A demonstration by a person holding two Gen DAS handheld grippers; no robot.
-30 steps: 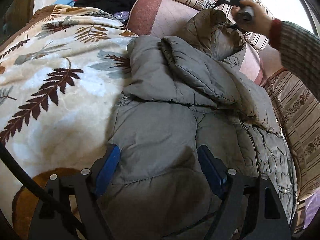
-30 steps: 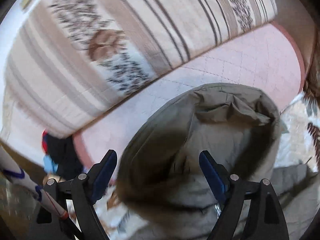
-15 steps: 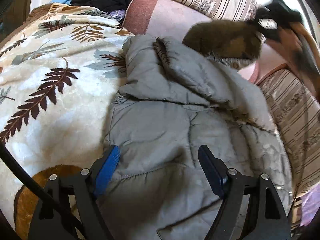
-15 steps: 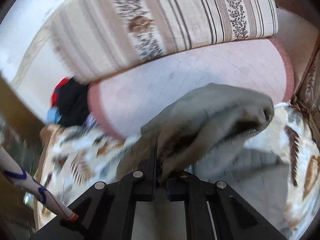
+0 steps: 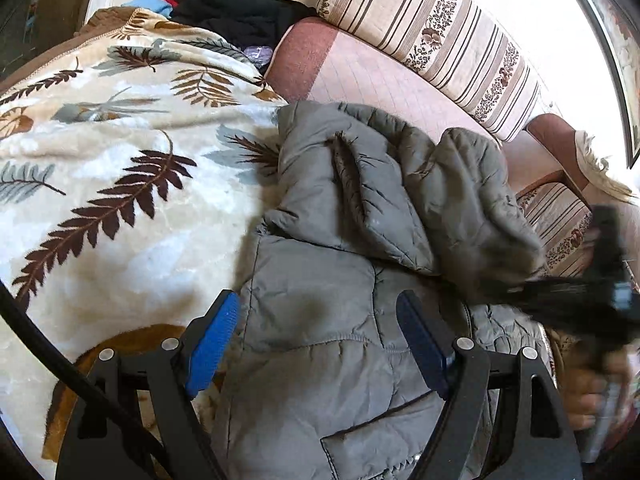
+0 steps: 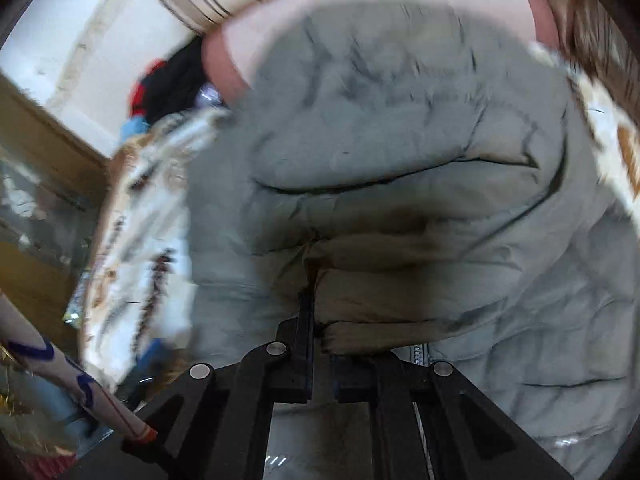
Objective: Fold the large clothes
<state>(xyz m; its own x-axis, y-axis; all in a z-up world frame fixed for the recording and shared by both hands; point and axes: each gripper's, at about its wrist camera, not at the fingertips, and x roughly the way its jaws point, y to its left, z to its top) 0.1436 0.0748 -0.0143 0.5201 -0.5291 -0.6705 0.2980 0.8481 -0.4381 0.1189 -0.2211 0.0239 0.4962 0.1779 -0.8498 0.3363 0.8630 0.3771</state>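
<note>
Sofa bedding (image 5: 120,208) unchanged; right hand-held gripper (image 6: 320,320) has dragged jacket sleeve (image 5: 480,216) across.

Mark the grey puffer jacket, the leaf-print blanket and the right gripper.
grey puffer jacket (image 5: 312,312): left wrist view, quilted body panel.
leaf-print blanket (image 5: 120,200): left wrist view, brown fern leaf.
right gripper (image 6: 320,320): right wrist view, fingertips clamped on jacket fabric.

The left wrist view is angled down, close over the grey padded jacket (image 5: 320,320). The right wrist view is pitched steeper, nearer. The jacket (image 6: 400,140) is shared by the 2 views.
</note>
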